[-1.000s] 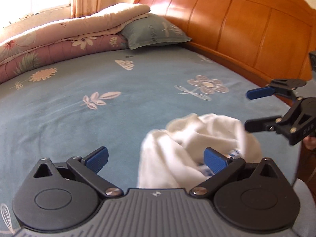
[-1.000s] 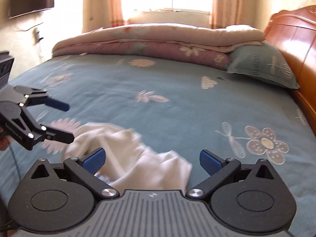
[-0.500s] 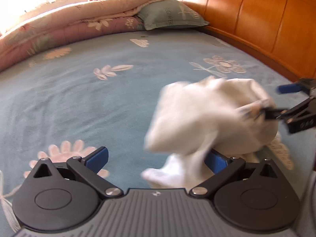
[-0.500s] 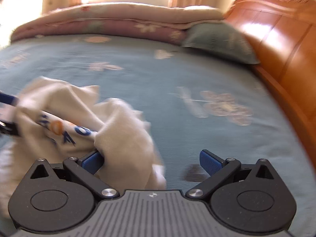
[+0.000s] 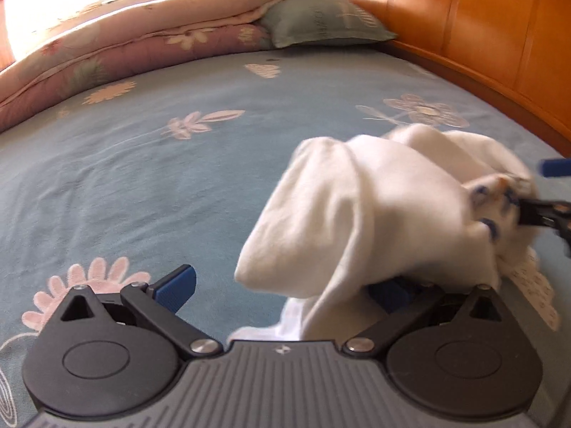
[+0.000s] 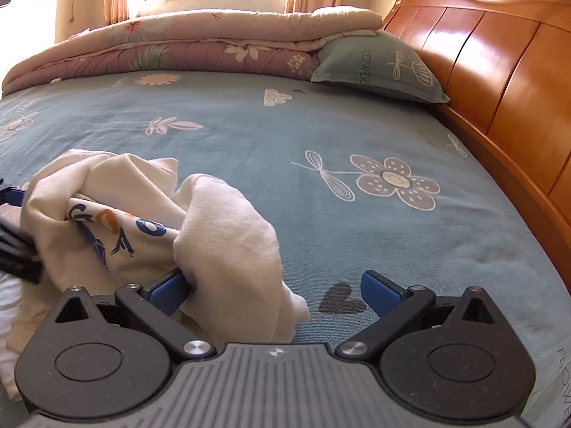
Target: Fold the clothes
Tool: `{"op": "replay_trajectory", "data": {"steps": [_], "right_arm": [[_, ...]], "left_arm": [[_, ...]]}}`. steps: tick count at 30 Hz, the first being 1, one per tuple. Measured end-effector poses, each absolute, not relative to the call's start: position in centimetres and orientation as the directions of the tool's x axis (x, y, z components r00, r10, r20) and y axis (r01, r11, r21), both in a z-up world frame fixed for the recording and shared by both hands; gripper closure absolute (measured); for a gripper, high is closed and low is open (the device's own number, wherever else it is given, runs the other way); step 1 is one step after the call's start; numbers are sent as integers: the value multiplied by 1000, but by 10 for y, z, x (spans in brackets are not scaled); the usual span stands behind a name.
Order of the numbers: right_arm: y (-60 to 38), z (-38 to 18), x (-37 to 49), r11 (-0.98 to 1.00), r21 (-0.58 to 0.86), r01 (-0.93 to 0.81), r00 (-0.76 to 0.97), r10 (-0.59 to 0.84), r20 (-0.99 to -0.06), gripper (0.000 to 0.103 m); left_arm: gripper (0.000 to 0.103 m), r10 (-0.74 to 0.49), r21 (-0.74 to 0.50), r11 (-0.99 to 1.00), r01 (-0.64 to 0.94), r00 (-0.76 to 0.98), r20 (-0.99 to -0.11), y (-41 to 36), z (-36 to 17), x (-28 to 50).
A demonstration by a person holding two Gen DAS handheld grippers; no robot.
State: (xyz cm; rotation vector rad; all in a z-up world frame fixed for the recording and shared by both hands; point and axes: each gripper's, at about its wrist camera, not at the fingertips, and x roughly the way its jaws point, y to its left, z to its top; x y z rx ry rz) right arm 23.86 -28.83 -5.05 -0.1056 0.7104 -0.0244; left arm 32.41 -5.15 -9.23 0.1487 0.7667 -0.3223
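White T-shirt (image 6: 150,214), soft knit with blue and orange lettering, sits bunched in a loose heap on the teal bedsheet (image 6: 285,142), well short of the pillow (image 6: 378,67). Sorting-out looks underway; next, find two edges and spread it flat. Left gripper (image 5: 285,289) and right gripper (image 6: 274,292) both gape wide, cloth merely draped over one finger each.

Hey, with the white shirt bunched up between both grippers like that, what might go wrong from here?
1. The crumpled white printed shirt is draped over one blue pad of the right gripper, whose jaws are wide open, so the cloth could slide off.
2. The left gripper is open too, with fabric hanging over one finger; closing blindly might pinch several layers.
3. The shirt is wadded, so folding now would probably trap wrinkles against the blue floral bedsheet.
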Motion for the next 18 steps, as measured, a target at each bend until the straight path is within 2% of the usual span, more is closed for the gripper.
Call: {"op": "replay_trajectory", "data": {"steps": [1,3,4,7,9,11,15,18], "right_arm": [[-287,-48,237,994,-110,-14,764,-60,-643,0],[-284,-44,231,991,-132,-14,773,-72,-631,0],[-282,-42,229,990,-141,-15,777,-78,-625,0],[-280,-38,225,993,-117,-27,785,-52,-617,0],[-276,-36,225,995,-87,-39,790,-23,-613,0],[-270,-34,225,996,-69,-48,794,-4,-608,0],[-258,-29,225,996,-64,-68,801,16,-598,0],[-252,-26,224,993,-78,-94,800,29,-599,0]], "left_arm": [[0,-204,21,952,304,685,-699,-50,-93,327],[1,-96,112,968,226,741,-665,-39,-88,324],[0,-87,101,973,205,741,-666,-29,-88,326],[0,-86,38,988,152,728,-680,2,-89,333],[1,-170,-80,984,161,693,-701,14,-92,341],[0,-204,-127,979,162,682,-702,19,-94,349],[0,-70,6,995,104,715,-695,30,-87,363],[0,-54,38,993,113,705,-707,49,-79,375]]}}
